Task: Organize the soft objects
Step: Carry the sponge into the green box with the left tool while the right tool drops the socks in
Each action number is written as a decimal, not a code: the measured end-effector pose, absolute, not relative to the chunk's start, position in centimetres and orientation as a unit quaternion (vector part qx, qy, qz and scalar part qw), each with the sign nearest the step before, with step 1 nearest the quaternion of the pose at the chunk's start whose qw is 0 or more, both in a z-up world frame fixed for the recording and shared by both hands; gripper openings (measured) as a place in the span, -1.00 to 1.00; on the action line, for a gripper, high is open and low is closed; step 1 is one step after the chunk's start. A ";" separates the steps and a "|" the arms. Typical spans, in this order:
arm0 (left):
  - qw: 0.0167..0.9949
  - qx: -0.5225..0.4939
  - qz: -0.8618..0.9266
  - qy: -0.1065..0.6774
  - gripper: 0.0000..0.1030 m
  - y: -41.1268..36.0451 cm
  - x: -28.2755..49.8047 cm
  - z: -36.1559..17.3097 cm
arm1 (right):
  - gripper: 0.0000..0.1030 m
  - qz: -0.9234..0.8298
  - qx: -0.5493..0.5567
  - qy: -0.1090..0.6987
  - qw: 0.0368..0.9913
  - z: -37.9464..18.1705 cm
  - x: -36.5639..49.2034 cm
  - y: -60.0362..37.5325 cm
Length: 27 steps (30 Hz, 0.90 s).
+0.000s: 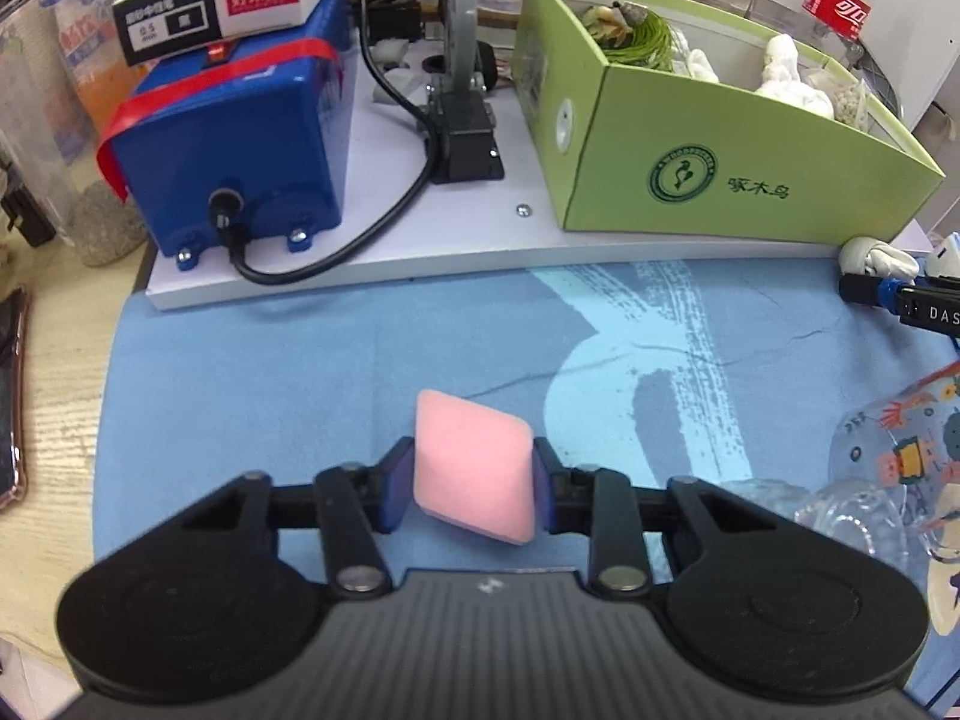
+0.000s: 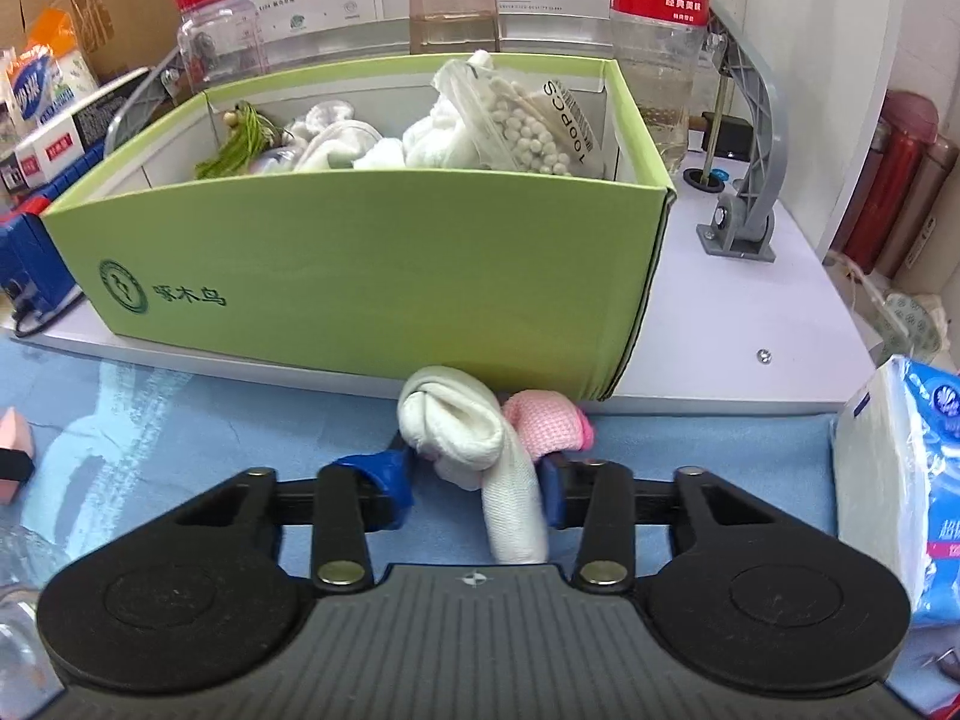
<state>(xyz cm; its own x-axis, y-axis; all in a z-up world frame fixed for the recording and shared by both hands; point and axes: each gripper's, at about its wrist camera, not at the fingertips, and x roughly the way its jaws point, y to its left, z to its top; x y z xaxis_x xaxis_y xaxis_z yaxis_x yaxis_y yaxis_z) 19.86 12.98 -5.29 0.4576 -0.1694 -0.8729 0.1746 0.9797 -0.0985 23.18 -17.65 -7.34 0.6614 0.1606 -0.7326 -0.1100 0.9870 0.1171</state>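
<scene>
Left gripper (image 1: 474, 480) pinches the pink sponge (image 1: 471, 471) corner-to-corner — a secure carry. Right gripper (image 2: 477, 477) clamps the white sock (image 2: 462, 426), facing the green box (image 2: 360, 264) — likely its destination.

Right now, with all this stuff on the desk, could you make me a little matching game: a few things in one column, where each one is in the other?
Things:
1. pink sponge
2. white sock
3. bag of cotton swabs
4. Coca-Cola bottle

Places:
A. standing behind the green box
B. between the left gripper's fingers
C. inside the green box
D. between the right gripper's fingers

Pairs: 1-B, 2-D, 3-C, 4-A
</scene>
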 end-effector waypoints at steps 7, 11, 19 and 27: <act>0.856 -0.043 -0.133 0.498 -0.43 14.1 18.8 -2.0 | -0.62 0.092 0.055 0.390 0.915 -5.2 20.3 -19.7; 0.875 -0.041 -0.152 0.459 -0.43 12.8 19.7 2.4 | -0.62 0.106 0.051 0.341 0.933 -0.4 18.9 -20.3; 0.895 -0.036 -0.181 0.406 -0.41 6.9 27.2 8.2 | -0.60 0.107 0.024 0.293 0.950 5.9 26.1 -18.6; 0.890 -0.023 -0.177 0.419 -0.06 3.5 33.3 5.2 | -0.47 0.129 0.023 0.344 0.930 1.9 32.6 -16.7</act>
<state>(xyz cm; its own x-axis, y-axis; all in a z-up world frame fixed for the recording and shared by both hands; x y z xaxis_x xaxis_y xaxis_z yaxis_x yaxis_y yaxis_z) 33.29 3.46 5.18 0.5860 -0.3349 -0.7378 0.2959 0.9362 -0.1900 32.59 -16.69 1.93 0.7304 0.2557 -0.6333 -0.2236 0.9657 0.1319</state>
